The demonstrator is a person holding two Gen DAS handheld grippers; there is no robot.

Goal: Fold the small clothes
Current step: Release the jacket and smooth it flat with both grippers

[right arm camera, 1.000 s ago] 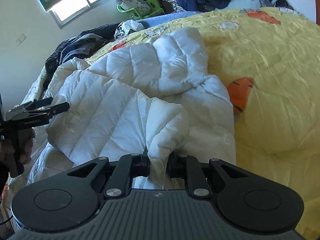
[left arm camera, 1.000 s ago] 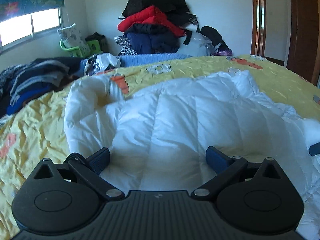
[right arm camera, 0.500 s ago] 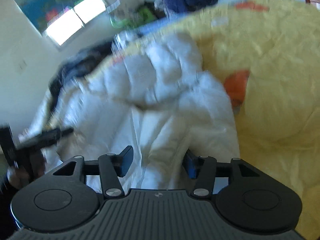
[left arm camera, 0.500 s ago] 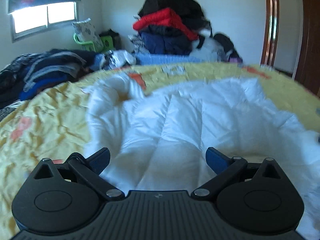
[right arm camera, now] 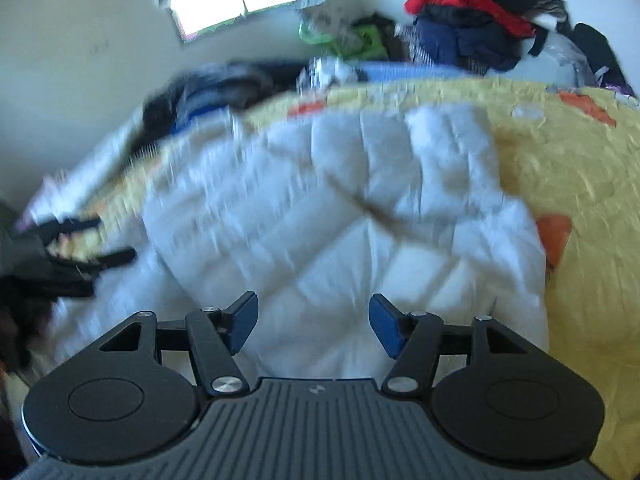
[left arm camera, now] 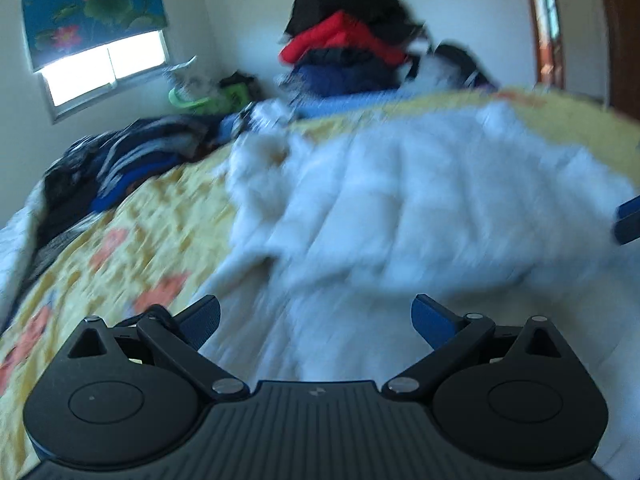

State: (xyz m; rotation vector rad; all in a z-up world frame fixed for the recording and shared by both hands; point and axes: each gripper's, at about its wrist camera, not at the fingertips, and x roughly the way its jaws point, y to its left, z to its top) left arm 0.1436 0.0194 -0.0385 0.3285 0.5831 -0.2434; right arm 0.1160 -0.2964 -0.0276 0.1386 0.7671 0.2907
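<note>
A white quilted down jacket (left arm camera: 420,208) lies spread on the yellow bed cover (left arm camera: 132,240); it also shows in the right wrist view (right arm camera: 352,216). My left gripper (left arm camera: 316,320) is open and empty, just above the jacket's near edge. My right gripper (right arm camera: 312,320) is open and empty over the jacket's near part. The left gripper also shows at the left edge of the right wrist view (right arm camera: 80,256). A blue fingertip of the right gripper shows at the right edge of the left wrist view (left arm camera: 628,220). Both views are blurred by motion.
A pile of red, black and navy clothes (left arm camera: 352,52) stands at the far wall. Dark striped clothes (left arm camera: 120,168) lie on the bed's left side. A green basket (right arm camera: 340,36) sits under the window (left arm camera: 104,68). A wooden door (left arm camera: 548,24) is at the right.
My right gripper has let go of the jacket fold it was shut on and opened. The fold has dropped flat. Both cameras have swung, the left one to the left.
</note>
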